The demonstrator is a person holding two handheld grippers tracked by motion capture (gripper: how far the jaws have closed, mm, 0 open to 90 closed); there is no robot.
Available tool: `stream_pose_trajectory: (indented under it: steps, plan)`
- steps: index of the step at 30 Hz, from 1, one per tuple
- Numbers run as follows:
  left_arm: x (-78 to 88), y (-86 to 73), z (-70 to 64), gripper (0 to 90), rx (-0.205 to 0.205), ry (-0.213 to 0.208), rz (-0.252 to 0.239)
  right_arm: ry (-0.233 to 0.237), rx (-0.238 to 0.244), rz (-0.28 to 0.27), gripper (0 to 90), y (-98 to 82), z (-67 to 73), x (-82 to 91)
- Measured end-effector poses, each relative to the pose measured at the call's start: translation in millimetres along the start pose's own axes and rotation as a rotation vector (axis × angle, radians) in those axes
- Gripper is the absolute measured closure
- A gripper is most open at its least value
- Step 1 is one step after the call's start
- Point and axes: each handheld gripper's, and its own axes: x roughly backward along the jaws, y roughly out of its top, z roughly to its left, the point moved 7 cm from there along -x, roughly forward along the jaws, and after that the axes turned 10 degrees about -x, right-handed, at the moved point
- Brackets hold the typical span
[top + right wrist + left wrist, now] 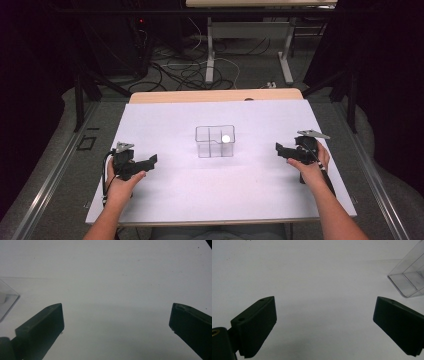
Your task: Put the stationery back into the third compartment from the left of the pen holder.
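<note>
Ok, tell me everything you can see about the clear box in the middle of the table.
The clear box looks like thin see-through plastic, open at the top, with inner walls that split it into compartments. It stands upright near the middle of the white table, apart from both grippers. A small white ball sits inside, in the right rear part. The left gripper view catches one corner of the box at its right edge. Nothing else touches it.

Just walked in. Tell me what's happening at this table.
A person holds a gripper in each hand over a white table. The left gripper and right gripper are both open and hold nothing, one on each side of a clear box at the middle. A small white ball sits inside the box, untouched.
</note>
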Motion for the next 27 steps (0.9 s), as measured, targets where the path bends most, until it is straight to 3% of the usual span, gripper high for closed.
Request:
stream_pose_trajectory:
  steps: [14, 27]
  plan:
    - [-0.1, -0.7, -0.8, 5.1, -0.007, 0.001, 0.013, 0.010, 0.039, 0.027, 0.0, -6.8, 8.9, -7.7]
    - [-0.6, -1.0, -0.6, 5.2, -0.012, 0.002, 0.013, -0.010, 0.046, 0.033, 0.0, -6.4, 10.5, -7.8]
